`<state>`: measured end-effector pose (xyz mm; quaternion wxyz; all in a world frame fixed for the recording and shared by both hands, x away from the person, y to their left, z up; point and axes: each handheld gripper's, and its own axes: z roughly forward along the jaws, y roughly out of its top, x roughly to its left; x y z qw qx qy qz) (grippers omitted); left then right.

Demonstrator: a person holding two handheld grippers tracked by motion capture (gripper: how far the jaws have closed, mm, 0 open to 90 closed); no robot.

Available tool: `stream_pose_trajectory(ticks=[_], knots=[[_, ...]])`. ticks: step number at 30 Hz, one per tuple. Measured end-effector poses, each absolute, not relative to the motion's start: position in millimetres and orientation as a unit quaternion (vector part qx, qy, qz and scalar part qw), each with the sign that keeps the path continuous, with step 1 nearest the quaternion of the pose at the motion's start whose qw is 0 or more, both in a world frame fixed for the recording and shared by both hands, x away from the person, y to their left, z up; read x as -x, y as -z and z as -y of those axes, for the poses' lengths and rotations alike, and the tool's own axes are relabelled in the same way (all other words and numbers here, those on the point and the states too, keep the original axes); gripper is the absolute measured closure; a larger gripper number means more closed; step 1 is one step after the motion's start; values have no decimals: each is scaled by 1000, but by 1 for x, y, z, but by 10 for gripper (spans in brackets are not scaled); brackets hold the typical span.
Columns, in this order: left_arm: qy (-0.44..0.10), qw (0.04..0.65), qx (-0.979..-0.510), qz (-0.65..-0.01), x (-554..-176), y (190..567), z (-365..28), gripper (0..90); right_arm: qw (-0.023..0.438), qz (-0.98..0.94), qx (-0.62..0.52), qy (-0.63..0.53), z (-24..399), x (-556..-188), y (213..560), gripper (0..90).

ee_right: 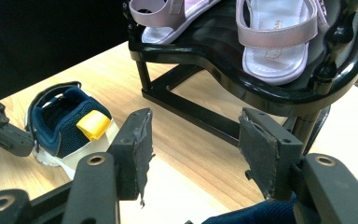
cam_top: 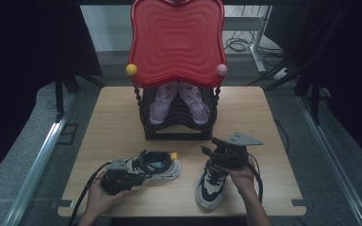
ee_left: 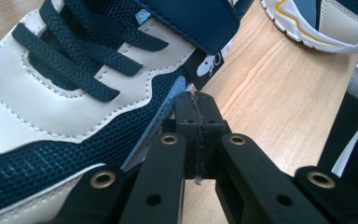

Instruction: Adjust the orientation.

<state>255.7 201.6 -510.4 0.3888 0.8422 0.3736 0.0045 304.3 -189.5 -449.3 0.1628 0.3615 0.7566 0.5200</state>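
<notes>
Right sneaker lengthwise toward camera, left sneaker crosswise.

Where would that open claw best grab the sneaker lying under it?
Probably the padded collar at the sneaker's heel end, from above. Its opening faces up and its thin rim fits between jaws standing apart; the right claw already hovers open just over it.

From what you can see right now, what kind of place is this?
Probably a lab or studio set up for recording, not a home. A small wooden table stands between dark curtains, with loose cables on the floor behind. On it stands a shoe rack for practice.
</notes>
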Motion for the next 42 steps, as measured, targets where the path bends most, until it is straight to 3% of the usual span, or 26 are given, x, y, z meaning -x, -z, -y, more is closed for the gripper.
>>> stream_pose_trajectory(ticks=[24,34,42], knots=[[-18,397,-824,-404,-277,509,-215,889,156,-764,-358,-513,182,-303,448,476],[-58,446,-796,-404,-266,486,-225,620,129,-777,-341,-513,171,-302,448,618],[-74,458,-784,-413,-260,475,-233,549,122,-782,-339,-508,167,-302,448,803]])
